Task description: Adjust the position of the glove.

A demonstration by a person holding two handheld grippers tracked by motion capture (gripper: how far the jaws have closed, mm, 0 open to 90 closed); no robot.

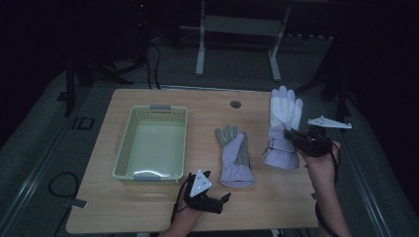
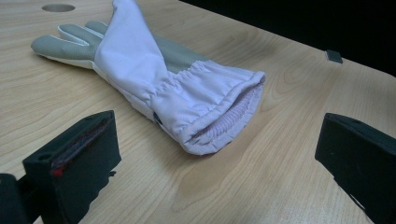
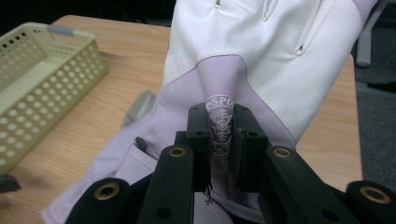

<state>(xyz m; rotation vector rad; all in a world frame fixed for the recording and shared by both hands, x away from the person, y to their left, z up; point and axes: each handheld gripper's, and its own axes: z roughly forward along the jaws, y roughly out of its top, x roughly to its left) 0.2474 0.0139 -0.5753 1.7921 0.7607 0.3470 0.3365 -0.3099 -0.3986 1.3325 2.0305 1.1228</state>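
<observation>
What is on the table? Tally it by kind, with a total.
Gloves: 2, the right glove pinched in the right gripper, the left glove lying before the open left gripper
Baskets: 1, the pale green basket
Total: 3

High view overhead; gripper views close, share table [image 1: 148, 207].

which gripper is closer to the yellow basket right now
Left. The left gripper sits open just off the basket's near right corner; the right gripper is across the table, pinching the far glove.
</observation>
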